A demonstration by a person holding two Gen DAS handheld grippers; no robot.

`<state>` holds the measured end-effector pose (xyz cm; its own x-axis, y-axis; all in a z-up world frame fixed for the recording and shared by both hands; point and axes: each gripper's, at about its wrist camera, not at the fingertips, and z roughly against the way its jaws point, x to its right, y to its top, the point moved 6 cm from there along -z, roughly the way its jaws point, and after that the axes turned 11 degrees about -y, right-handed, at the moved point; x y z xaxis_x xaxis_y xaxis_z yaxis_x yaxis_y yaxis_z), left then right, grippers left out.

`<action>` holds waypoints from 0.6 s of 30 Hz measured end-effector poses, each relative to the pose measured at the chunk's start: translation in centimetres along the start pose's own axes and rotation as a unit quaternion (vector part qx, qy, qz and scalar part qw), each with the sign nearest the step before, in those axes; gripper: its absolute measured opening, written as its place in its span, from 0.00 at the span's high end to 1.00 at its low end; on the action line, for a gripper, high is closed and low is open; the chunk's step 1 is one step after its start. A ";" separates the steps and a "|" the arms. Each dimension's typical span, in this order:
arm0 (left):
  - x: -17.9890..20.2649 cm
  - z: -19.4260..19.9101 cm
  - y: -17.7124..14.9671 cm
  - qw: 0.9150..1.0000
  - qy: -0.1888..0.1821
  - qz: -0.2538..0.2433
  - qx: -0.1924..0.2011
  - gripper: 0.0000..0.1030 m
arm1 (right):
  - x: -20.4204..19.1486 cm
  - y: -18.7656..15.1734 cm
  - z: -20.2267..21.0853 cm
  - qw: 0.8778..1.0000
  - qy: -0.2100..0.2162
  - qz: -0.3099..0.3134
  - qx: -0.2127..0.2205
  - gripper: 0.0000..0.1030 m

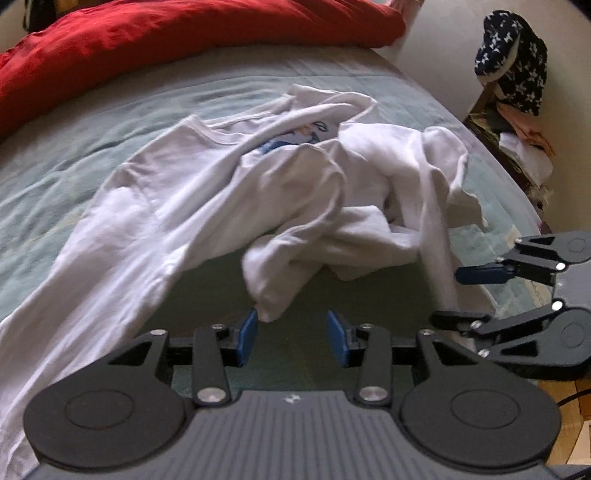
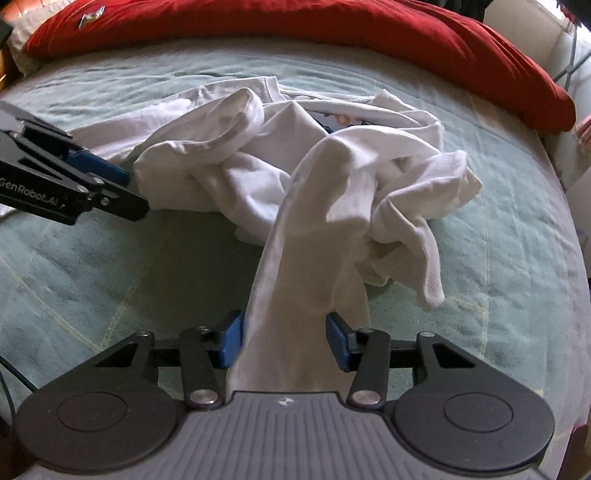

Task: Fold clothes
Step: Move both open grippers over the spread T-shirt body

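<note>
Right gripper has a long fold of the white t-shirt running up between its blue pads; the cloth sits against the left pad, but I honestly can't tell whether it's properly clamped. Left gripper is partly spread with nothing pinched, just a hanging corner of the shirt right beside its left pad. The shirt itself is a crumpled heap, a blue print peeking out of the folds, in the middle of the pale green bedspread. A red duvet is bunched along the far edge of the bed.
</note>
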<state>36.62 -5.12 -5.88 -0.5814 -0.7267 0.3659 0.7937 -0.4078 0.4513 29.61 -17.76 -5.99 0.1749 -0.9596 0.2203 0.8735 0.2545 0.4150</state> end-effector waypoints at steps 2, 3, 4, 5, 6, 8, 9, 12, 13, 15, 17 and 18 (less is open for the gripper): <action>0.2 -0.3 0.1 1.000 0.001 -0.004 -0.001 0.58 | -0.4 0.0 -0.1 1.000 -0.002 0.007 0.001 0.48; 0.2 -0.4 0.1 1.000 0.003 -0.005 0.000 0.58 | -0.6 0.0 -0.2 1.000 -0.002 0.010 0.000 0.48; 0.2 -0.5 0.2 1.000 0.004 -0.006 0.000 0.58 | -0.8 0.0 -0.3 1.000 -0.002 0.013 0.000 0.48; 0.2 -0.6 0.2 1.000 0.005 -0.006 0.000 0.58 | -1.0 0.0 -0.4 1.000 -0.003 0.017 -0.001 0.48; 0.1 -0.6 0.1 1.000 0.007 -0.005 0.001 0.57 | -1.2 -0.1 -0.5 1.000 -0.006 0.020 0.000 0.48; 0.0 -0.7 0.1 1.000 0.006 -0.002 0.001 0.57 | -1.4 -0.1 -0.6 1.000 -0.013 0.029 0.003 0.48; 0.0 -0.7 0.0 1.000 0.006 0.000 0.001 0.57 | -1.4 0.0 -0.7 0.999 -0.021 0.033 0.004 0.48; -0.3 -0.7 -0.4 1.000 0.008 0.007 0.000 0.57 | -1.4 0.0 -1.1 0.998 -0.048 0.048 0.008 0.47; -0.4 -0.7 -0.6 1.000 0.009 0.009 0.000 0.57 | -1.5 0.1 -1.2 0.997 -0.057 0.051 0.010 0.46; -0.7 -0.7 -0.9 1.000 0.009 0.015 -0.001 0.56 | -1.7 0.1 -1.6 0.995 -0.072 0.062 0.009 0.37; -0.9 -0.7 -1.0 1.000 0.009 0.019 -0.001 0.56 | -1.9 -0.1 -2.1 0.993 -0.089 0.075 0.005 0.33; -0.9 -0.6 -1.1 1.000 0.008 0.020 -0.001 0.56 | -2.0 -0.2 -2.2 0.992 -0.100 0.083 0.005 0.33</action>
<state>36.37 -4.35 -7.26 -0.5462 -0.7510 0.3711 0.8168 -0.3791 0.4349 30.06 -16.17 -8.45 0.2208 -0.8622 0.4559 0.8357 0.4082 0.3674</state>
